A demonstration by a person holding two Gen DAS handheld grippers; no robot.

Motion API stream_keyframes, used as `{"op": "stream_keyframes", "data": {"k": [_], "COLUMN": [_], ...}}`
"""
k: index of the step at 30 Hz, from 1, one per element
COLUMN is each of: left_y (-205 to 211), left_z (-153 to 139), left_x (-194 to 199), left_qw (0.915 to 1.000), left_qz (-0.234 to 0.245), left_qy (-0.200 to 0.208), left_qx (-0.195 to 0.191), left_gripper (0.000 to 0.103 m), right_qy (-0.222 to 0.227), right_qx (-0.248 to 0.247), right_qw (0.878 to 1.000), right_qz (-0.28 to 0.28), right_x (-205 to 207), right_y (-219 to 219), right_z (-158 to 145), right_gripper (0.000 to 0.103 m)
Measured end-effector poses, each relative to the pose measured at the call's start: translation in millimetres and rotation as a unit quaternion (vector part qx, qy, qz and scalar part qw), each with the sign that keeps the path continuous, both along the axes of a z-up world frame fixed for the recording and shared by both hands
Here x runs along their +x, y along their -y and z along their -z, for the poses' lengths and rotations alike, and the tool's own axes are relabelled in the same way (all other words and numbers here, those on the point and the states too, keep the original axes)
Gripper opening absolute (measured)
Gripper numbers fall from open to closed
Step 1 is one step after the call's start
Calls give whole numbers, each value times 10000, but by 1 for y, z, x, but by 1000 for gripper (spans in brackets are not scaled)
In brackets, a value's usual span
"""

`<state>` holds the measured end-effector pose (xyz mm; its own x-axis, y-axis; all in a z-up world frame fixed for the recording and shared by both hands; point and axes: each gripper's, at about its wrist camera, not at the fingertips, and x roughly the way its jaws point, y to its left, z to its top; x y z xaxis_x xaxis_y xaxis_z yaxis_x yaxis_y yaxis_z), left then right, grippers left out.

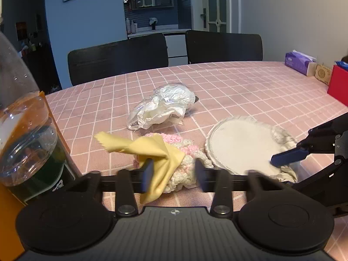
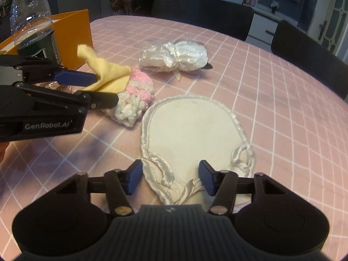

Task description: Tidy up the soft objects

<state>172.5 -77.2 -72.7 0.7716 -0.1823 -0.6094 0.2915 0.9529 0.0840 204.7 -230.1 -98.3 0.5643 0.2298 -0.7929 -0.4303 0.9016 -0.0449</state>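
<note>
The thin yellow square of cloth point(image 1: 152, 150) lies draped over a pink-and-white chunky knitted piece point(image 2: 134, 100) at centre-left of the pink grid-patterned table point(image 1: 250, 87). To its right lies the flat round white pad with a satin ruffled edge point(image 2: 191, 130), and a crumpled clear plastic bag of white stuff point(image 1: 162, 108) sits further up the frame.

The left gripper point(image 1: 173, 174) has its fingers part-closed around the yellow cloth. In the right wrist view the cloth passes between them, but whether the pads already pinch it I cannot tell. A good pick here would likely bite the cloth alone, near its bunched fold, without catching the yarn beneath, then lift straight up so the knit stays put.

The right gripper point(image 2: 170, 179) stands with its fingers released, one at each side of the pad's near ruffled edge, neither pressing it. It should probably come lower and close on the satin rim, which may slip.

Both grippers tilt downward toward the table, the left entering from the left of the right wrist view. An orange box point(image 2: 71, 28) and a clear plastic bottle point(image 2: 32, 21) stand at upper left.
</note>
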Motion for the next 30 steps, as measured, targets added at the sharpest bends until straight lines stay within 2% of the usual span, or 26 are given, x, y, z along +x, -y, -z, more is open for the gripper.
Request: {"op": "stream_keyframes", "data": {"k": [2,4,5,7,8,13,20,30], "left_y": [-1,-2,-2,-3,-2,-2,-11,-31], "left_z": [0,0,0,0,0,1,-9,-16], "left_x": [0,-1,-1,-5,-7,-26,-70,-124], "left_qw": [10000,10000,10000,9999,9999,9990,9970,9934], "left_qz": [23,27,38,97,134,335,565,743], "left_qy": [-29,-56,-56,-81,-89,-200,-210,-476], "left_qx": [7,-2,12,-23,-30,-204,-488,-732], "left_gripper": [24,11,8,1,1,0,0,0], "right_qy": [76,136,148,129,88,-205,-677,-1056], "right_qx": [-46,-97,-143,-175,-175,-184,114,408], "right_qw": [9999,9998,9998,9997,9997,9996,9976,9936], "right_qz": [-50,-72,-81,-114,-114,-43,102,23], "right_x": [-3,-5,-6,-8,-10,-19,-40,-93], "right_y": [-1,-2,-3,-4,-5,-8,-3,-6], "right_z": [0,-1,-2,-4,-5,-10,-22,-35], "right_gripper": [45,32,25,18,16,14,12,12]}}
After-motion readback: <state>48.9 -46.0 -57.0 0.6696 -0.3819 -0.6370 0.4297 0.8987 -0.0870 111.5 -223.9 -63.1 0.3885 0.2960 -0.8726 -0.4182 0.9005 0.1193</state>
